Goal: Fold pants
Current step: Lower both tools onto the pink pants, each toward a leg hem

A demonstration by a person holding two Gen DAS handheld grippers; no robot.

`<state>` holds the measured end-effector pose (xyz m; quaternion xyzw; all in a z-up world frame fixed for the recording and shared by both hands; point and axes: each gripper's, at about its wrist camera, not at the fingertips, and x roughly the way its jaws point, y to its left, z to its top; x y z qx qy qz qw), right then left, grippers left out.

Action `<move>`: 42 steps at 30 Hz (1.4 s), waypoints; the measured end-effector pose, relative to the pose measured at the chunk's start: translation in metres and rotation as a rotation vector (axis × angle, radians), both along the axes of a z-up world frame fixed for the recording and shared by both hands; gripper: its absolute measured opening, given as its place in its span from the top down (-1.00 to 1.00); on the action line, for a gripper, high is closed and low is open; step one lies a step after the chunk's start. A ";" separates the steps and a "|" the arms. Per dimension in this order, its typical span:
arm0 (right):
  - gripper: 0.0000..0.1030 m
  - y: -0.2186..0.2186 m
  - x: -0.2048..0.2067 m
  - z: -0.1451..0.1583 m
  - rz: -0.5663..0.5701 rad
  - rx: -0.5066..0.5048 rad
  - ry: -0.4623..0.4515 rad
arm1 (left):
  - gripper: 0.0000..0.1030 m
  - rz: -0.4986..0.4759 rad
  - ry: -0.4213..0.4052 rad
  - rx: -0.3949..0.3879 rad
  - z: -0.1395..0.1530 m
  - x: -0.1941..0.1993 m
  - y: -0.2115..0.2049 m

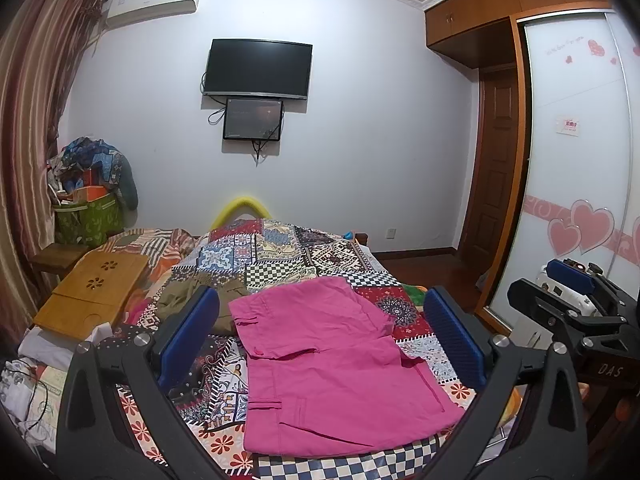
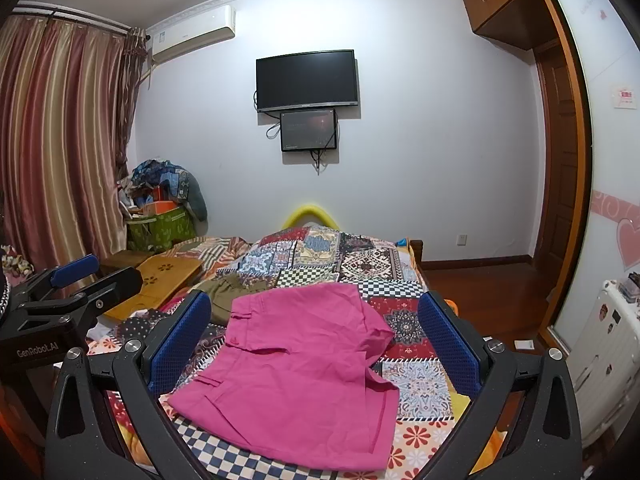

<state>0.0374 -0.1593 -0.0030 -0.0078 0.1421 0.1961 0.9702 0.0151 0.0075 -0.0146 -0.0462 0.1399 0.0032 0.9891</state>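
Note:
Pink shorts (image 1: pixel 332 364) lie spread flat on the patchwork bedspread (image 1: pixel 280 248), waistband to the left and legs to the right; they also show in the right wrist view (image 2: pixel 304 368). My left gripper (image 1: pixel 320 316) is open and empty, held above the shorts. My right gripper (image 2: pixel 316 320) is open and empty too, above the shorts. Each gripper shows at the edge of the other's view: the right gripper (image 1: pixel 576 292) and the left gripper (image 2: pixel 76 276).
Olive-green clothes (image 1: pixel 192 300) lie just behind the shorts. A bamboo lap tray (image 1: pixel 92 292) sits on the bed's left side. A green basket full of things (image 1: pixel 88 216) stands by the curtain. A wardrobe (image 1: pixel 580 160) lies to the right.

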 end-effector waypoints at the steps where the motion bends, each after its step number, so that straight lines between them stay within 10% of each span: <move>1: -1.00 0.000 0.001 0.000 0.000 -0.002 0.002 | -1.00 -0.001 0.001 -0.001 0.000 0.001 0.001; 25: -0.99 -0.026 0.108 -0.076 -0.065 -0.101 0.250 | -0.94 0.134 0.228 -0.020 -0.079 0.119 0.068; 42: 0.05 -0.007 0.226 -0.117 0.041 -0.196 0.351 | -0.14 0.146 0.432 0.033 -0.147 0.262 0.139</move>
